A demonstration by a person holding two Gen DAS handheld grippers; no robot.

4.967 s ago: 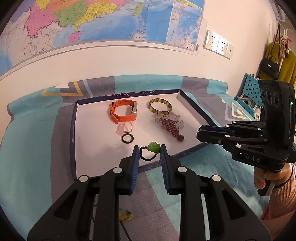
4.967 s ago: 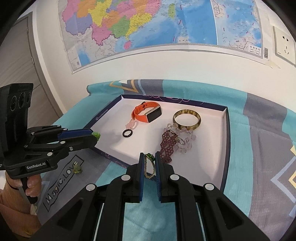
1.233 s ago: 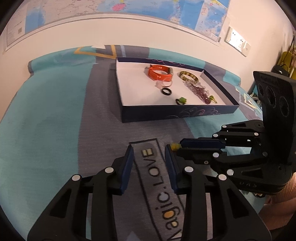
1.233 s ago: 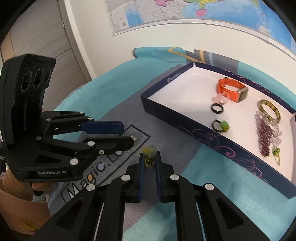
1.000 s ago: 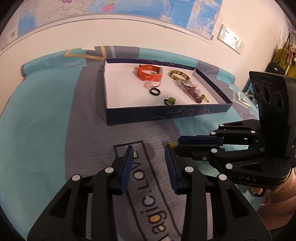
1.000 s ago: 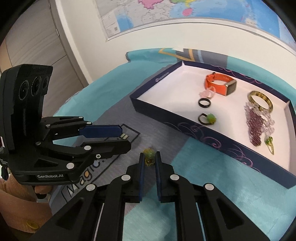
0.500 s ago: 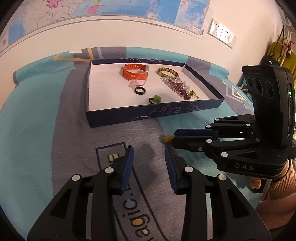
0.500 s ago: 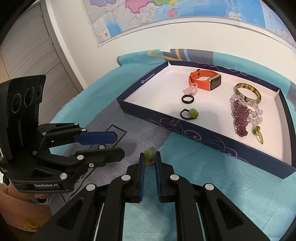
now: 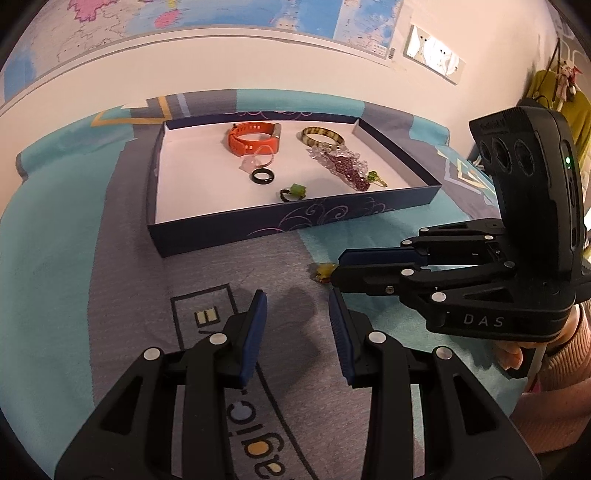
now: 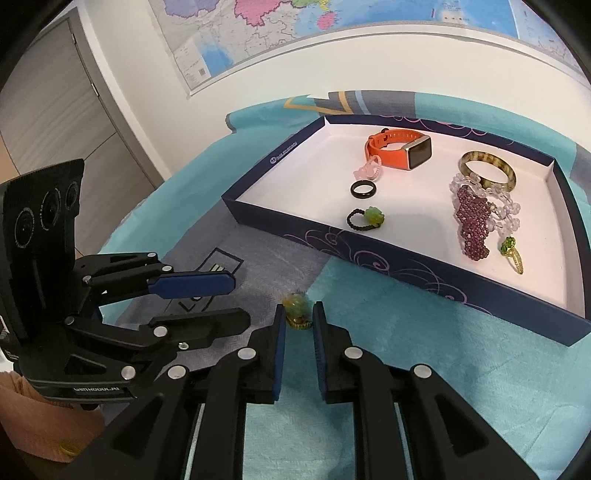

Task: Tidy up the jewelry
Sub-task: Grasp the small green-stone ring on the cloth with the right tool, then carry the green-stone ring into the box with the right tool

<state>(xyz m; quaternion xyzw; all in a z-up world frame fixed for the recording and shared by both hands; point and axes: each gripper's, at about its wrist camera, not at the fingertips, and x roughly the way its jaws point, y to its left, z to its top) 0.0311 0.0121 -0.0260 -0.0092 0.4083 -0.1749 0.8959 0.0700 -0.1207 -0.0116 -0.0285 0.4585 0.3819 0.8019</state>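
A navy tray [image 9: 229, 230] [image 10: 388, 260] with a white floor holds an orange watch [image 9: 253, 138] [image 10: 400, 149], a striped bangle [image 9: 323, 136] [image 10: 487, 168], bead bracelets [image 9: 345, 164] [image 10: 474, 212], a black ring [image 9: 263, 176] [image 10: 364, 190], a green-flower ring [image 9: 293, 192] [image 10: 367, 218] and a green-stone gold ring [image 10: 511, 251]. My right gripper [image 10: 298, 317] [image 9: 338, 267] is shut on a yellow-green ring [image 10: 295, 308] [image 9: 324, 271] just above the cloth in front of the tray. My left gripper [image 9: 297, 302] [image 10: 207, 295] is open and empty beside it.
A teal and grey cloth [image 9: 74, 295] with printed lettering covers the table. A wall with a map [image 10: 332, 22] stands behind the tray. A cabinet door [image 10: 55, 110] is at the left. Bags hang at the far right [image 9: 565, 96].
My right gripper, holding the yellow-green ring, has moved toward the tray's front wall. My left gripper stayed open and shifted with it; the tray now looks nearer.
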